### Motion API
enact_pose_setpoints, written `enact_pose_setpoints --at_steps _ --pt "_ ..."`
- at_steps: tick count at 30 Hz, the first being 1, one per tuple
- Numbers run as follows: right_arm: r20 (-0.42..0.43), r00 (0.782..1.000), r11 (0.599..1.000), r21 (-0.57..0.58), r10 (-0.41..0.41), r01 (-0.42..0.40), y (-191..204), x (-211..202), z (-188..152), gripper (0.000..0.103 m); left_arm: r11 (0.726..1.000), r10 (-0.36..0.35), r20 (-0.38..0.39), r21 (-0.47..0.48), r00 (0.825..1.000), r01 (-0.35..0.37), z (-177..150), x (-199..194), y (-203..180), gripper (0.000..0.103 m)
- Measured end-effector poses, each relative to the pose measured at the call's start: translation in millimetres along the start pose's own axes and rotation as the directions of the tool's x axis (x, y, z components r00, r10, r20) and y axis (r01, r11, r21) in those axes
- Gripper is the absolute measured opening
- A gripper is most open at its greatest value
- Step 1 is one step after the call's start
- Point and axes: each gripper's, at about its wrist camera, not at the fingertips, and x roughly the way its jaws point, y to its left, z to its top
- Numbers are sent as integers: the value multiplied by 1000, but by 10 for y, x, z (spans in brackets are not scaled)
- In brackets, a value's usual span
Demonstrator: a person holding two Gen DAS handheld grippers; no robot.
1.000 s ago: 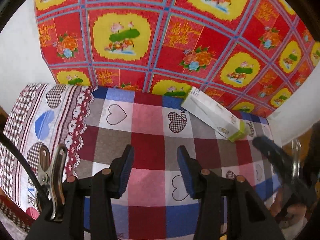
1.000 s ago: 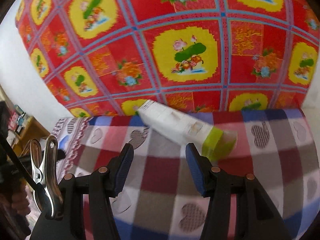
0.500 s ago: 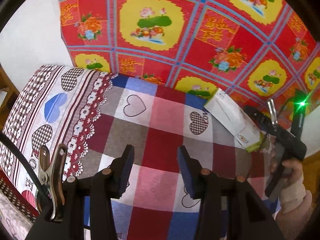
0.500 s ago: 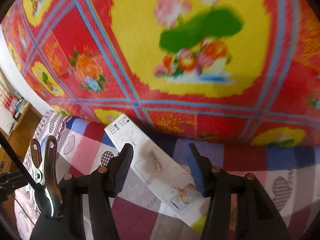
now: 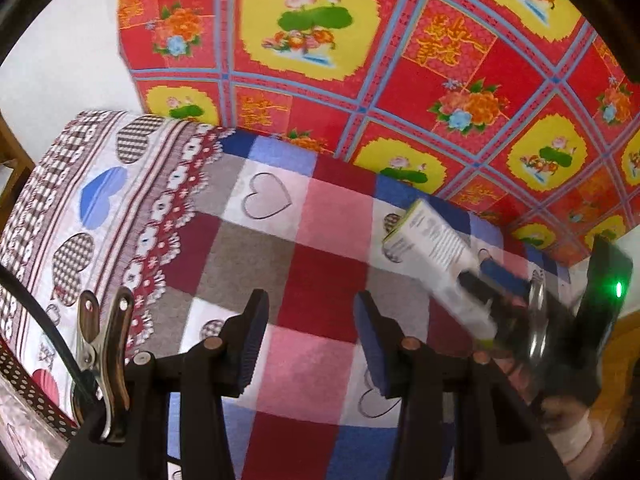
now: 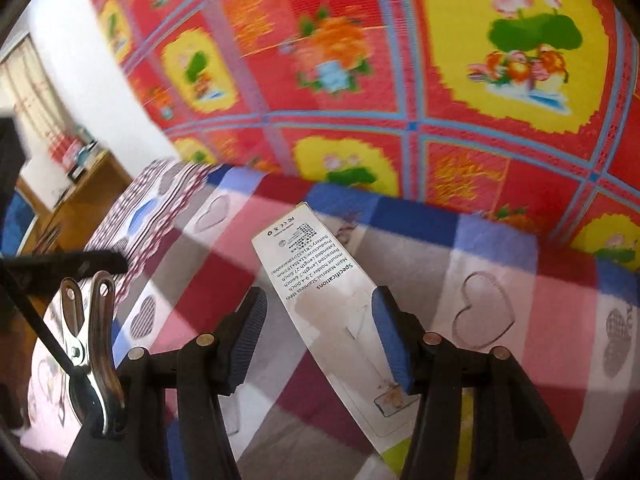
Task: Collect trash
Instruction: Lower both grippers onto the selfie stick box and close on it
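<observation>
A long white box point(image 6: 320, 304) lay on a checked cloth point(image 5: 320, 280) printed with hearts, close to the far edge where a red and yellow flowered sheet point(image 5: 360, 60) rose behind it. The right gripper point(image 6: 318, 336) straddled the box; its right pad touched one side, the left pad stood clear, so whether it had a grip could not be told. The left gripper point(image 5: 310, 338) hung half open over bare cloth, holding nothing. A wooden shelf point(image 6: 84, 196) stood far left.
</observation>
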Motion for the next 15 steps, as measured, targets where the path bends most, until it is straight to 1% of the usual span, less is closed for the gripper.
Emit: enact_pose_setpoints --at_steps 3,5,6,7,10,13,15 --pt "33 999 1000 26 -15 14 34 -161 -65 56 998 -14 -10 54 1000 14 132 107 -161 46" --pt "34 998 995 81 -53 50 6 -274 -97 56 995 -15 -16 98 1000 17 233 195 -276 46" --pt "9 996 989 118 -91 90 -10 -303 -108 56 993 -18 -17 115 1000 20 272 232 -324 47" --pt "-13 993 979 165 -120 120 -50 -371 -140 56 991 -21 -19 134 1000 24 315 284 -380 50" --pt "-4 993 960 255 -117 114 -153 -579 -265 56 982 -16 -32 190 999 22 422 470 -524 51" --pt "-22 986 929 331 -166 163 -292 -707 -386 56 966 -38 -65 252 997 53 481 631 -636 51" --pt "-39 985 911 376 -166 168 -388 -721 -460 56 956 -44 -93 285 995 69 509 737 -694 51"
